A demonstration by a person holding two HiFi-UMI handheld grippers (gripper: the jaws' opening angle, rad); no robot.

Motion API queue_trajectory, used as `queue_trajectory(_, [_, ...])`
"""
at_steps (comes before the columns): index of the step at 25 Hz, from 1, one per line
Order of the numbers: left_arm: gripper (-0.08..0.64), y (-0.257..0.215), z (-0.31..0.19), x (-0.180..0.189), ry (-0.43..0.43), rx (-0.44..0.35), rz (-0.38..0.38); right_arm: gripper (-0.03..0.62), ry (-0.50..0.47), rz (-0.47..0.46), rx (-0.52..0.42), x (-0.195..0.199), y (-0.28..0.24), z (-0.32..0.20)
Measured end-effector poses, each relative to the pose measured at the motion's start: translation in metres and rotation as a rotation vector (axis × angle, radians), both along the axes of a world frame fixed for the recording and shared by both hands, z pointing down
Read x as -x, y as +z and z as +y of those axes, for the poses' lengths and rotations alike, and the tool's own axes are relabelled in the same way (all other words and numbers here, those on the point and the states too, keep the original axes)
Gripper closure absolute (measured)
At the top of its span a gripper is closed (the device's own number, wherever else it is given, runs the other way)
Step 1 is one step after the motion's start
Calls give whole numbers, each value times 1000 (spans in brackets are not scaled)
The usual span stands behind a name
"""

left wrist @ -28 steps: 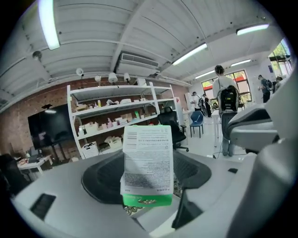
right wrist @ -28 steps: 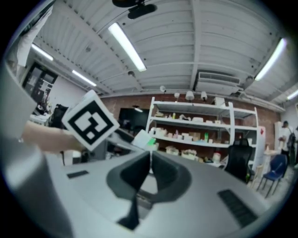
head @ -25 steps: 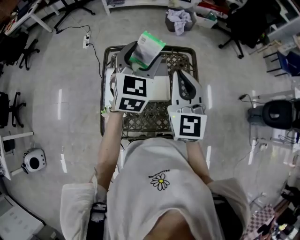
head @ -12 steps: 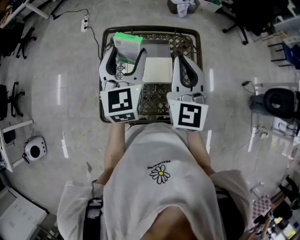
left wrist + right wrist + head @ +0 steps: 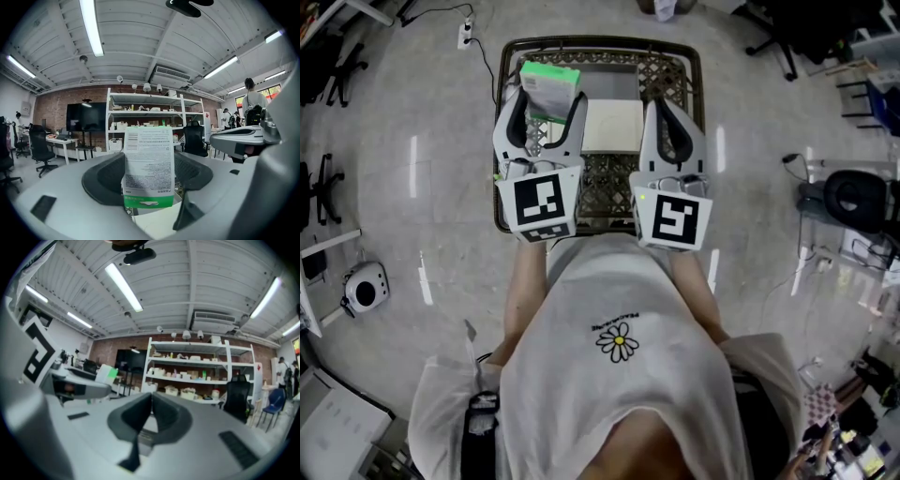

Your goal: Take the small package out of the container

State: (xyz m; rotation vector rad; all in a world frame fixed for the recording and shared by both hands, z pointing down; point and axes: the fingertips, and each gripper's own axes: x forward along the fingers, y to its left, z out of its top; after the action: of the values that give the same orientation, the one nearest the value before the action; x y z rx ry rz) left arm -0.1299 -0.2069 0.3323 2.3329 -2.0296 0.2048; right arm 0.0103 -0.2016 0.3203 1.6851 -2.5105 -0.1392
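The left gripper gripped the small package upright over the container. The right gripper hung clenched, empty. The lift-out looked under way; next, the package needed carrying past the rim.

Side by side, the left grey plastic tool clamps a white-green package; the right grey plastic tool is closed, empty.
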Motion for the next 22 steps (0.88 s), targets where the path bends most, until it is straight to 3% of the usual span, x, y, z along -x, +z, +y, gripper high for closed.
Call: queue_trajectory(22, [221, 2, -2, -3, -8, 0, -18, 560, 16, 4, 25, -5, 6, -3])
